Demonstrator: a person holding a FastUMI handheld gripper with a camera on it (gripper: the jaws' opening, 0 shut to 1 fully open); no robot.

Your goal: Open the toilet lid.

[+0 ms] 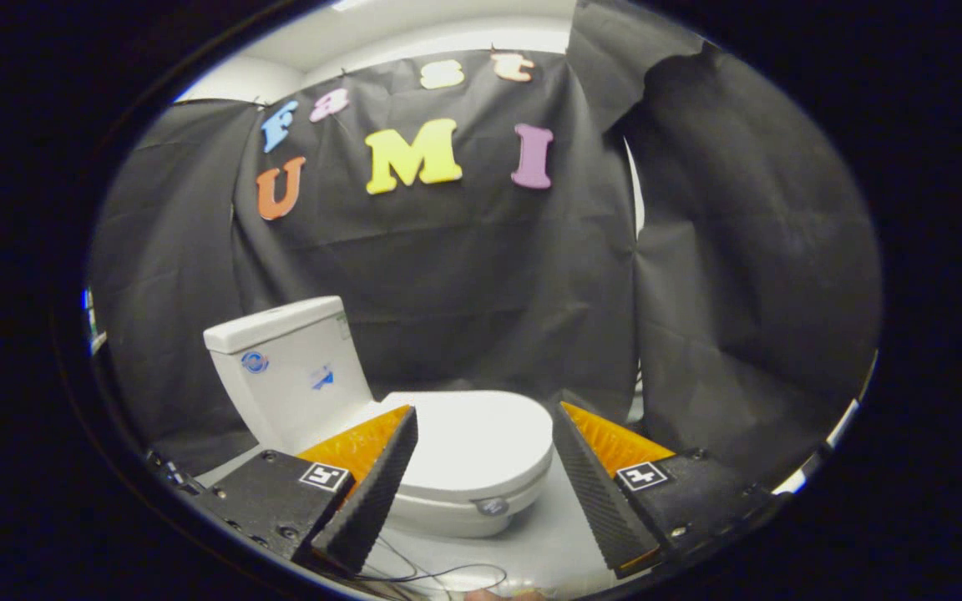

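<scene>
While the toilet lid (473,434) lies shut on the bowl, just ahead between the spread fingers, the hand-held gripper (481,492) is held open and empty. The approach is judged underway; next, the lid's near rim must be caught and raised toward the tank (289,367).

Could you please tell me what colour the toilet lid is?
White. The closed toilet lid shows best in the gripper view, beyond the open gripper.
</scene>
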